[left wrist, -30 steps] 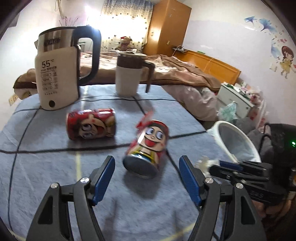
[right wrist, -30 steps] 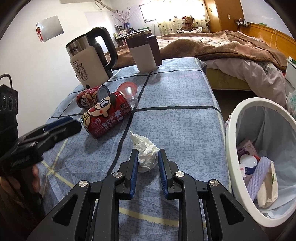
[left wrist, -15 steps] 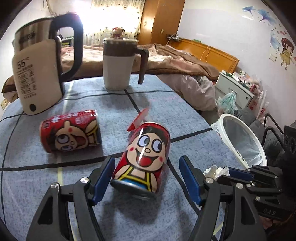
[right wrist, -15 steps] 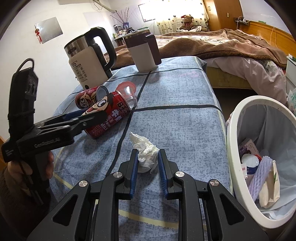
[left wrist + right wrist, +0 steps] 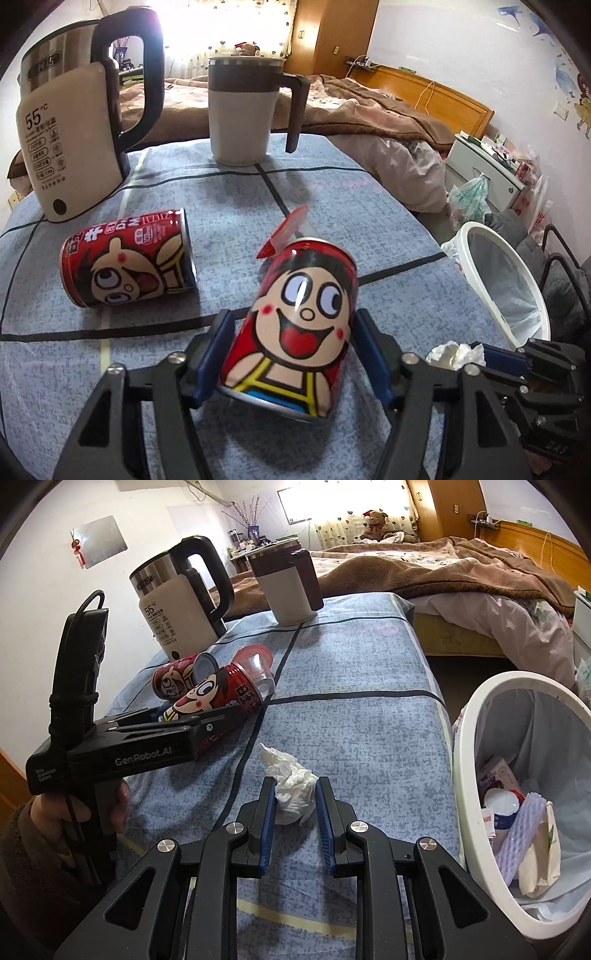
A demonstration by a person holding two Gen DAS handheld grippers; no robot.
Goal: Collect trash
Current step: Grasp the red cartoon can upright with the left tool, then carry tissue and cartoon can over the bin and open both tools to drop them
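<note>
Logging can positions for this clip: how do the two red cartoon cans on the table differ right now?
The near can lies between the left gripper fingers, base toward the camera; the far can lies untouched, crosswise near the kettle. A red lid sits by the near can's far end. Both are red, cartoon-faced, on their sides.
</note>
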